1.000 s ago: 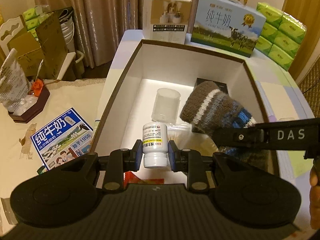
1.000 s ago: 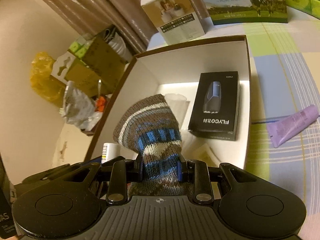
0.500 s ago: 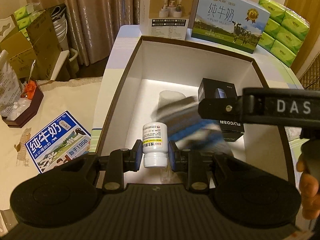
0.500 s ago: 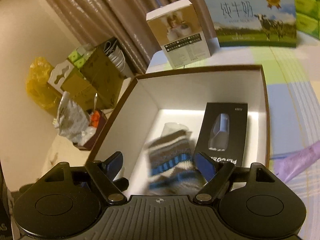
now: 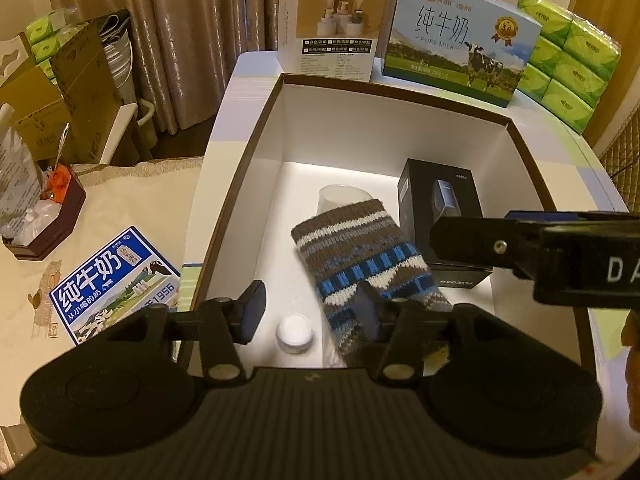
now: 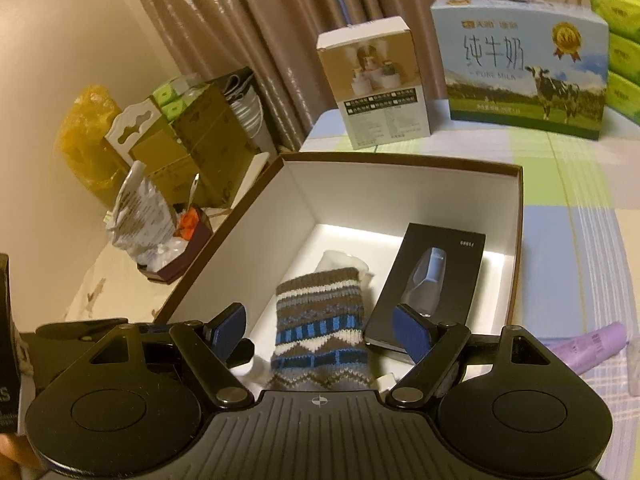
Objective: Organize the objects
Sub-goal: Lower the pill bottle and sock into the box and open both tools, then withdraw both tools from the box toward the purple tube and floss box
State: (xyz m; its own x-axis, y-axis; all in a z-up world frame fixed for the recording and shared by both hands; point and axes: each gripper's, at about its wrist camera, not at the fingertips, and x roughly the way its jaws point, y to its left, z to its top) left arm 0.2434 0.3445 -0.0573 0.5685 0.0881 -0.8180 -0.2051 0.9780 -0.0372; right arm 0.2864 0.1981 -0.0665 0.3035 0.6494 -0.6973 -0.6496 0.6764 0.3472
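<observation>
Evidently both grippers, left (image 5: 310, 312) and right (image 6: 320, 330), just spread, empty; soft sock (image 5: 360, 264) beside light, rigid bottle (image 5: 295, 334) in box (image 5: 240, 184): pinch midway.

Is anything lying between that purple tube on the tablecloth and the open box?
Only the box's brown side wall separates the purple tube from the inside. On the floor just past it lies the black carton, the striped knitted sock beside that.
</observation>
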